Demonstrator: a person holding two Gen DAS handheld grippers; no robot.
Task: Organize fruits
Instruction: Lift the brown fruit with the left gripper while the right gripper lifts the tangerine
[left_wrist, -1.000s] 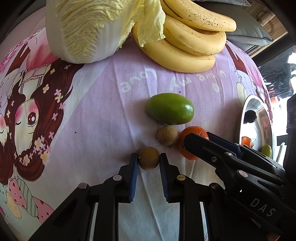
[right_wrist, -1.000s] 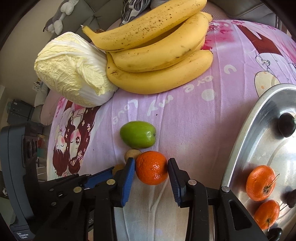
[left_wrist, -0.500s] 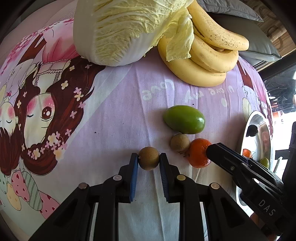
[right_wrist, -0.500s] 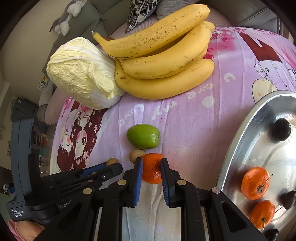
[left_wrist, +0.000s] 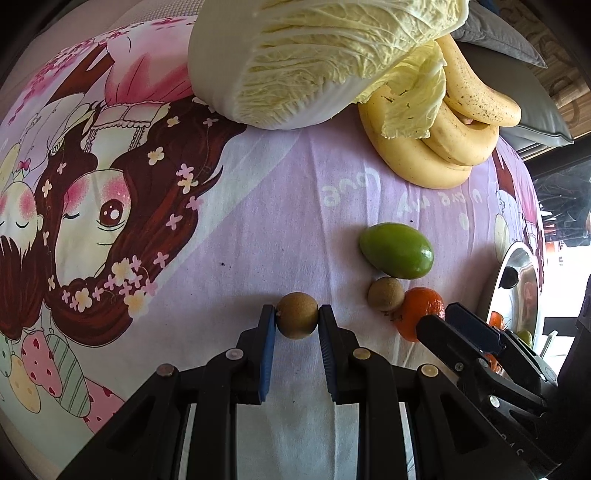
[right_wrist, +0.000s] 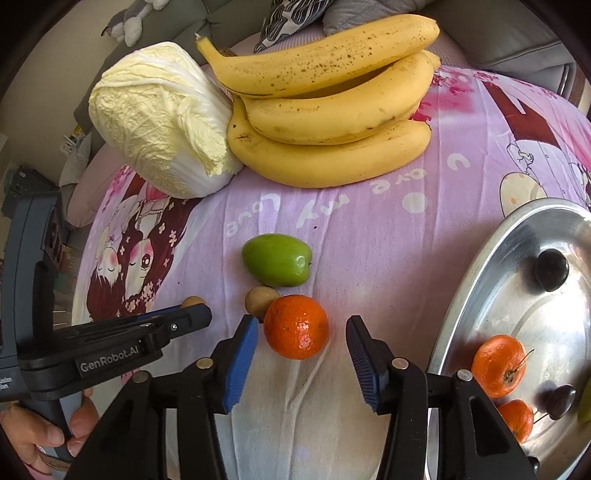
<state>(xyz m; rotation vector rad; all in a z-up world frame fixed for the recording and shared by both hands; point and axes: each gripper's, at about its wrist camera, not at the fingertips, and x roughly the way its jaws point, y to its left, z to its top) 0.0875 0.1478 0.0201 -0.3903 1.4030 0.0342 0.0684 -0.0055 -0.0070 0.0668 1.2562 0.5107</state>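
Note:
My left gripper (left_wrist: 297, 320) is shut on a small brown round fruit (left_wrist: 297, 319), held just above the pink cartoon cloth (left_wrist: 240, 229). My right gripper (right_wrist: 301, 341) is open around an orange tangerine (right_wrist: 296, 326) that rests on the cloth, with gaps on both sides. A second small brown fruit (right_wrist: 260, 299) touches the tangerine, and a green fruit (right_wrist: 276, 259) lies just behind them. A steel tray (right_wrist: 476, 273) on the right holds tangerines (right_wrist: 498, 364) and dark fruits (right_wrist: 551, 274). The left gripper shows in the right wrist view (right_wrist: 194, 310).
A bunch of bananas (right_wrist: 332, 110) and a napa cabbage (right_wrist: 162, 122) lie at the back of the cloth. Grey cushions (left_wrist: 532, 99) and a plush toy (right_wrist: 129, 18) sit beyond. A hand (right_wrist: 48, 432) holds the left gripper's handle.
The right gripper was open, shut on the tangerine, and has opened again, leaving it on the cloth. The left gripper stays shut on the brown fruit and has drawn back and left.

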